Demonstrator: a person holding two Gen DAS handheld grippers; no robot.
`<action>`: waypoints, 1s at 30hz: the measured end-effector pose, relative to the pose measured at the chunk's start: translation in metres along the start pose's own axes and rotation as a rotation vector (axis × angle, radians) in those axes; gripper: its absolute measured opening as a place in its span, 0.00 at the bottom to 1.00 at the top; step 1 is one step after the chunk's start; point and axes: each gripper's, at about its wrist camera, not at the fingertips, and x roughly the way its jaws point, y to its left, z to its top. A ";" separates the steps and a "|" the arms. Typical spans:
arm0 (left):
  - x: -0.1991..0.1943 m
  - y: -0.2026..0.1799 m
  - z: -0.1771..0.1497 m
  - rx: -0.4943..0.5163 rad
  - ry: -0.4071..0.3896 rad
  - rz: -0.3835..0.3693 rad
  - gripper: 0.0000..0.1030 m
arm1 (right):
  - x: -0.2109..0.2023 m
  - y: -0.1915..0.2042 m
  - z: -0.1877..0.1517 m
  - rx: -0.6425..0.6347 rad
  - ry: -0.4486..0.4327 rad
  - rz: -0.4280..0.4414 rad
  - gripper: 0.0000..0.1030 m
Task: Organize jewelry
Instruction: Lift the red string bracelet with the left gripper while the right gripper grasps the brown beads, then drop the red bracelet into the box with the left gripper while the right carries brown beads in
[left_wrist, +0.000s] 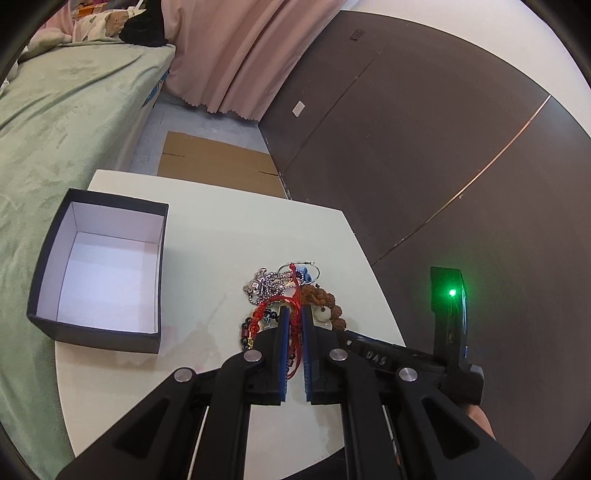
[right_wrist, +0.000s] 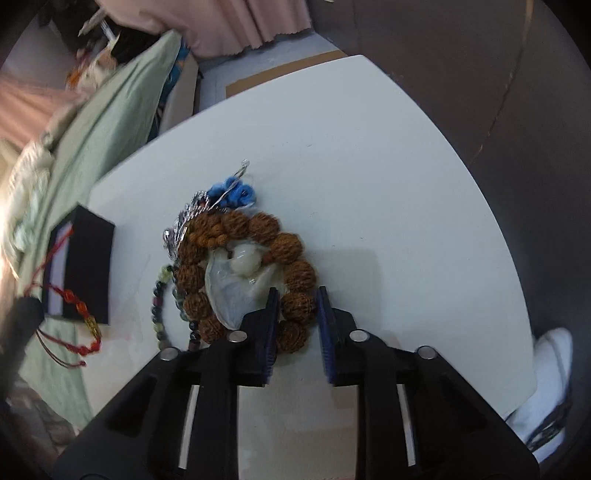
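A pile of jewelry lies on the white table (left_wrist: 207, 229): a silver ball chain (left_wrist: 266, 282), a brown bead bracelet (left_wrist: 325, 299) and dark beads. My left gripper (left_wrist: 294, 314) is shut on a red cord bracelet (left_wrist: 291, 332), lifted clear of the pile; it dangles at the left in the right wrist view (right_wrist: 79, 317). An open empty black box (left_wrist: 103, 269) stands to the left. My right gripper (right_wrist: 295, 295) has its jaws around one bead of the brown bead bracelet (right_wrist: 243, 266), with a small gap on the right. A white pendant (right_wrist: 236, 280) lies inside the ring, blue ornaments (right_wrist: 232, 192) beyond.
A bed with a green cover (left_wrist: 55, 129) runs along the left of the table. Pink curtains (left_wrist: 240, 48) hang behind, a dark wall panel (left_wrist: 424, 147) stands to the right, and flat cardboard (left_wrist: 218, 162) lies on the floor past the table.
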 end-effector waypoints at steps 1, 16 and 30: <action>-0.002 -0.001 0.000 0.002 -0.004 0.003 0.04 | -0.003 -0.002 0.000 0.015 -0.005 0.017 0.19; -0.038 0.022 0.009 -0.040 -0.081 0.032 0.04 | -0.066 0.016 -0.001 0.033 -0.208 0.262 0.19; -0.058 0.071 0.035 -0.139 -0.153 0.070 0.04 | -0.093 0.058 0.002 -0.025 -0.352 0.411 0.19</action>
